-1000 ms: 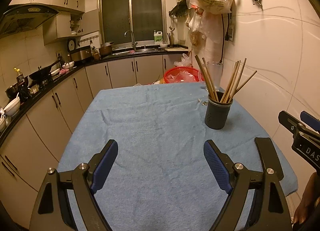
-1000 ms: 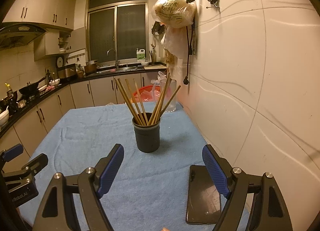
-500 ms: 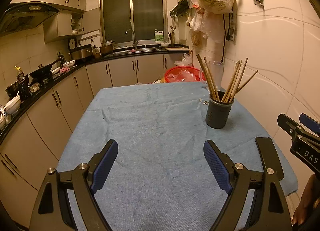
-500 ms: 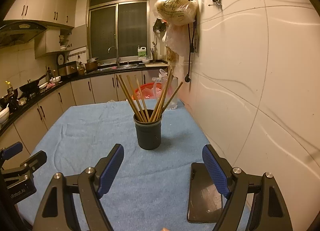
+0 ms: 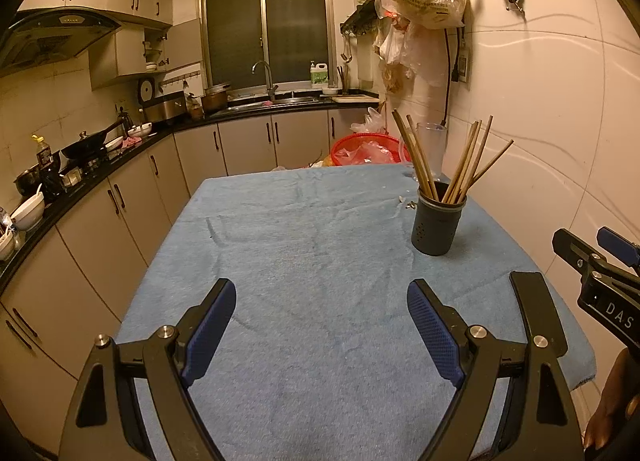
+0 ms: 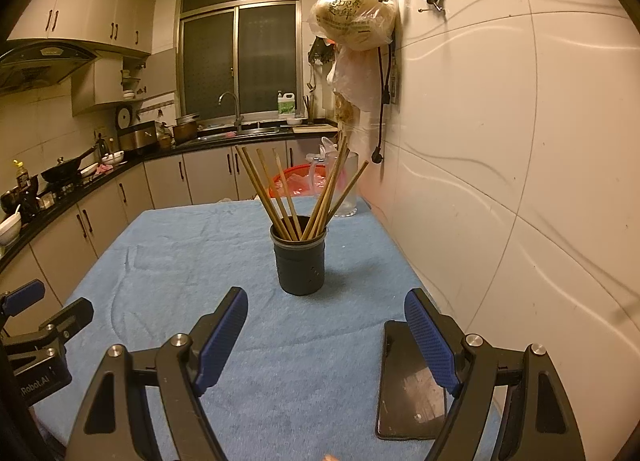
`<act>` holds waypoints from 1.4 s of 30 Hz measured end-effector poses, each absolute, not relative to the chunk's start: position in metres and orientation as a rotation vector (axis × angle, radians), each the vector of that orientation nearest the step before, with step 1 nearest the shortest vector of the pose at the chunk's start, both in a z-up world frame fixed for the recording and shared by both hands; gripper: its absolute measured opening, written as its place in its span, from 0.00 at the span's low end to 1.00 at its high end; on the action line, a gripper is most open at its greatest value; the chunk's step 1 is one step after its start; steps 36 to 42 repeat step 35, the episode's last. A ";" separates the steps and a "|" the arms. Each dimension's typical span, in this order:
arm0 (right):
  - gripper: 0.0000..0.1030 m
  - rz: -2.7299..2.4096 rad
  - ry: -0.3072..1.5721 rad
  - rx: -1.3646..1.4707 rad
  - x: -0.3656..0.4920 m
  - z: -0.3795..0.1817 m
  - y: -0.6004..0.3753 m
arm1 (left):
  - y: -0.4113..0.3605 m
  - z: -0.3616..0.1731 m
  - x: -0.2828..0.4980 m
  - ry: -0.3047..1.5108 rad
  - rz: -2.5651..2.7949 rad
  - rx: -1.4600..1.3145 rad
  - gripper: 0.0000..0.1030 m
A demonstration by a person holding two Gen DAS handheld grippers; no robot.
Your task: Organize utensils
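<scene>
Blue terry cloth [image 5: 304, 261] covers the table; far right on it stands the dark cylindrical holder [image 6: 299, 263], wooden chopsticks [image 6: 280, 197] fanned inside. Left gripper [image 5: 320, 325] and right gripper [image 6: 326, 335] gape wide, empty, near. Sorting seems finished; next move probably withdrawal

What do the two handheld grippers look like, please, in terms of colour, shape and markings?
Both the left gripper and the right gripper have black angular frames with silver bolts. Their fingers carry blue textured pads. White lettering is partly visible on each body: "DAS" on the right one, "Robot.AI" on the left.
</scene>
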State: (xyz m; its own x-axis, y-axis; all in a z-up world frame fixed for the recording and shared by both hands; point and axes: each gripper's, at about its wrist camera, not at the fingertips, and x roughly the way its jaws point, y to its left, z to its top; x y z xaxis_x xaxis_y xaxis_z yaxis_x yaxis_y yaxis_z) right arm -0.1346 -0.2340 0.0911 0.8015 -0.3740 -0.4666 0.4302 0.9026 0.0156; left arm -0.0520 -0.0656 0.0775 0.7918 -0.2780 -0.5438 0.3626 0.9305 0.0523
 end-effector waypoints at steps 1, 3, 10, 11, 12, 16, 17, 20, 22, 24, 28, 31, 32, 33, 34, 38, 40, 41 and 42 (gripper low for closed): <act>0.81 -0.432 0.473 0.123 -0.136 0.091 -0.233 | -0.066 0.077 -0.053 0.561 -0.346 0.161 0.85; 0.81 -0.430 0.471 0.122 -0.137 0.090 -0.234 | -0.065 0.077 -0.055 0.561 -0.346 0.164 0.85; 0.81 -0.423 0.465 0.122 -0.139 0.091 -0.235 | -0.062 0.080 -0.059 0.551 -0.340 0.168 0.85; 0.81 -0.422 0.466 0.124 -0.139 0.091 -0.235 | -0.062 0.080 -0.059 0.551 -0.340 0.171 0.85; 0.81 -0.421 0.467 0.125 -0.139 0.091 -0.235 | -0.062 0.080 -0.059 0.551 -0.338 0.173 0.85; 0.81 -0.418 0.473 0.124 -0.138 0.091 -0.235 | -0.062 0.080 -0.059 0.550 -0.341 0.173 0.85; 0.81 -0.418 0.473 0.123 -0.138 0.091 -0.235 | -0.061 0.080 -0.059 0.550 -0.342 0.170 0.85; 0.81 -0.420 0.474 0.127 -0.138 0.091 -0.235 | -0.062 0.081 -0.058 0.546 -0.341 0.172 0.85; 0.81 -0.419 0.476 0.130 -0.137 0.091 -0.235 | -0.062 0.081 -0.058 0.548 -0.345 0.173 0.85; 0.81 -0.419 0.477 0.131 -0.136 0.090 -0.235 | -0.062 0.081 -0.057 0.547 -0.342 0.173 0.85; 0.81 -0.416 0.484 0.131 -0.134 0.088 -0.236 | -0.062 0.082 -0.055 0.558 -0.347 0.170 0.85; 0.81 -0.414 0.486 0.133 -0.132 0.087 -0.237 | -0.061 0.082 -0.053 0.565 -0.334 0.170 0.85; 0.81 -0.416 0.488 0.134 -0.131 0.086 -0.237 | -0.059 0.082 -0.052 0.562 -0.334 0.159 0.85; 0.81 -0.414 0.490 0.137 -0.130 0.085 -0.238 | -0.057 0.083 -0.050 0.563 -0.328 0.145 0.85; 0.81 -0.413 0.493 0.143 -0.128 0.084 -0.239 | -0.052 0.082 -0.044 0.578 -0.305 0.127 0.85; 0.81 -0.410 0.506 0.153 -0.124 0.082 -0.241 | -0.048 0.081 -0.038 0.594 -0.288 0.116 0.85; 0.81 -0.410 0.506 0.153 -0.124 0.082 -0.241 | -0.048 0.081 -0.038 0.594 -0.288 0.116 0.85; 0.81 -0.410 0.506 0.153 -0.124 0.082 -0.241 | -0.048 0.081 -0.038 0.594 -0.288 0.116 0.85; 0.81 -0.410 0.506 0.153 -0.124 0.082 -0.241 | -0.048 0.081 -0.038 0.594 -0.288 0.116 0.85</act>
